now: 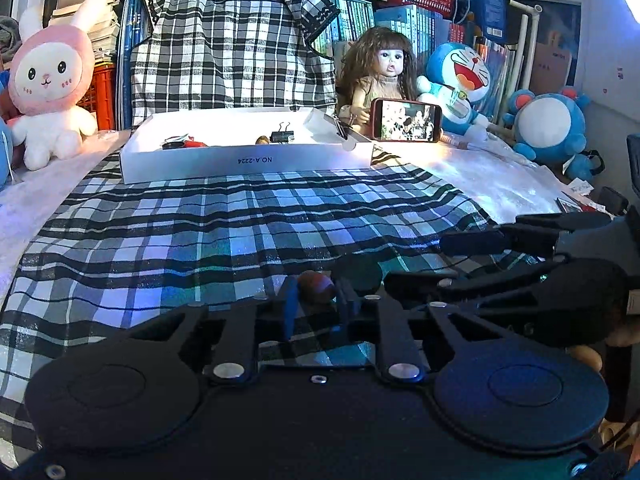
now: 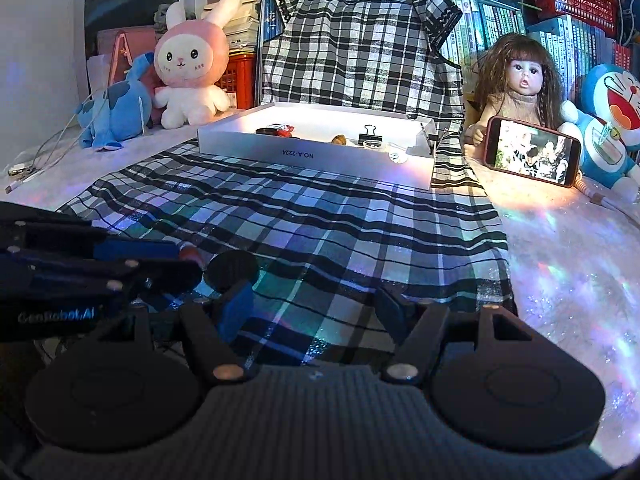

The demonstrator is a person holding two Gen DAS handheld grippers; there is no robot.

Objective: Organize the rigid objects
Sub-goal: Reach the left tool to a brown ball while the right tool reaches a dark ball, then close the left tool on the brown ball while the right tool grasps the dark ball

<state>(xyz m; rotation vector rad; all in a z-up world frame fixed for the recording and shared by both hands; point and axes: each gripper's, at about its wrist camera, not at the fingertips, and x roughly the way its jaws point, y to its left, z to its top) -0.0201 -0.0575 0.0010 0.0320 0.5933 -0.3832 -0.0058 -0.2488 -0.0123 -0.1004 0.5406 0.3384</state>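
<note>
Room dim, bluish cast. Main light = warm-white pool on white tray & lit phone screen; glare washes tray floor. Rainbow speckle on shiny table cover at right. Foreground near-black, detail lost. Strong fisheye bend + dark vignette at corners; slight softness at edges

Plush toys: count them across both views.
4: pink bunny far left, blue plush beside it, Doraemon right of the doll, blue round plush far right. Others may be hidden.

Plaid cloth on table, white tray
</note>
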